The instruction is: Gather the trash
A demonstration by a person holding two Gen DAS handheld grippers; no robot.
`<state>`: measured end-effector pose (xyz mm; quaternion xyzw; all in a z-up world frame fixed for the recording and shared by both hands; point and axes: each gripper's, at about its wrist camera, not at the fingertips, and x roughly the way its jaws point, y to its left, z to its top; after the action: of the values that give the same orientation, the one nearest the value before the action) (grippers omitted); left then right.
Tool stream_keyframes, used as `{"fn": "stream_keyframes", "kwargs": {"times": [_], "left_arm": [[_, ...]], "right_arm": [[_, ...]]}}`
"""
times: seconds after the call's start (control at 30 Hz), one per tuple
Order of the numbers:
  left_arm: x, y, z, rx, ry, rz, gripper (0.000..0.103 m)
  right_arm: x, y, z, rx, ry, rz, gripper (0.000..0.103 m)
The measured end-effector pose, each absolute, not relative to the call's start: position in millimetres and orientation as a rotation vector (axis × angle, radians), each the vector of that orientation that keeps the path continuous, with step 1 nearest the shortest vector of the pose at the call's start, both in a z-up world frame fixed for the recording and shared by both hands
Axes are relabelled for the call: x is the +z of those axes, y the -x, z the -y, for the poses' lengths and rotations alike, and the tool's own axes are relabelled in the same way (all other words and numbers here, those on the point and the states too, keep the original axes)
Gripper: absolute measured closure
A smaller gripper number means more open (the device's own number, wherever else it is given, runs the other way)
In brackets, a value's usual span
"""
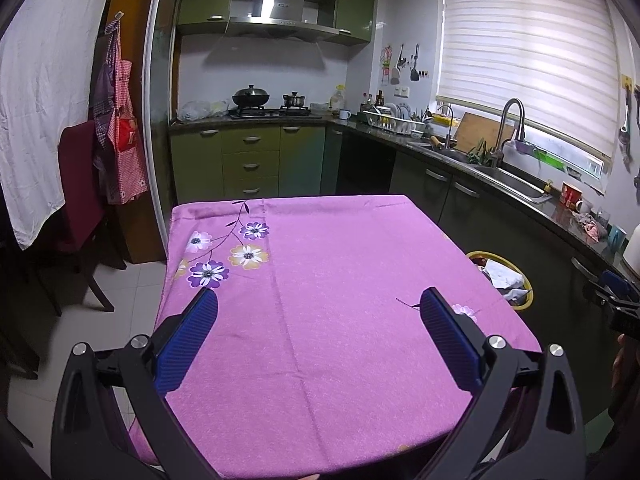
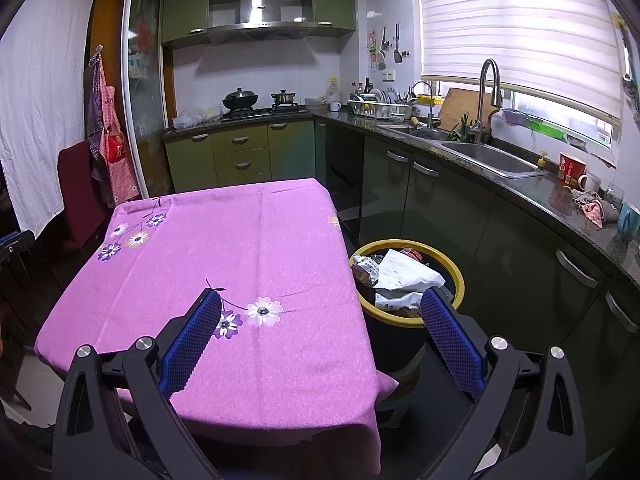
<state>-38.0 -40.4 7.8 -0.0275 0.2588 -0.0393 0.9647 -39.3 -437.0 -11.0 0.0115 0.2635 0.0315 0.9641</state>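
- While I hover over the table, my left gripper stands spread wide, its two fingers well apart with nothing between them and touching nothing.
- My right gripper is spread just as wide and holds nothing; one finger hangs above the cloth, the other above the bin's rim.
- Each finger is a black, angular plastic arm with bright metal bolt heads, faced by a long blue pad of ribbed, knurled rubber.
- Covering the table is a pink-purple tablecloth, a soft woven fabric with pressed fold creases and printed daisies in white, purple and tan on thin dark stems.
- Just beside the table's right edge, on the floor, stands the trash bin: round, dark-walled, with a yellow rim.
- Inside it lies the trash, crumpled white paper and crinkled printed wrappers heaped up to the rim.
- Behind runs a dark, glossy stone counter with a steel sink set in it, above smooth green cabinet fronts.
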Motion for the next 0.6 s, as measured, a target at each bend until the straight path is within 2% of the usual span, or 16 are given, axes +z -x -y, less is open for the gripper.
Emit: {"fn": "stream_keyframes", "kwargs": {"times": [0.6], "left_arm": [[8.8,39.2,36.9,-0.071,0.051,-0.516,0.007]], "right_arm": [[-9.4,36.1,436.9,0.062,-0.025,-0.533,0.005]]}}
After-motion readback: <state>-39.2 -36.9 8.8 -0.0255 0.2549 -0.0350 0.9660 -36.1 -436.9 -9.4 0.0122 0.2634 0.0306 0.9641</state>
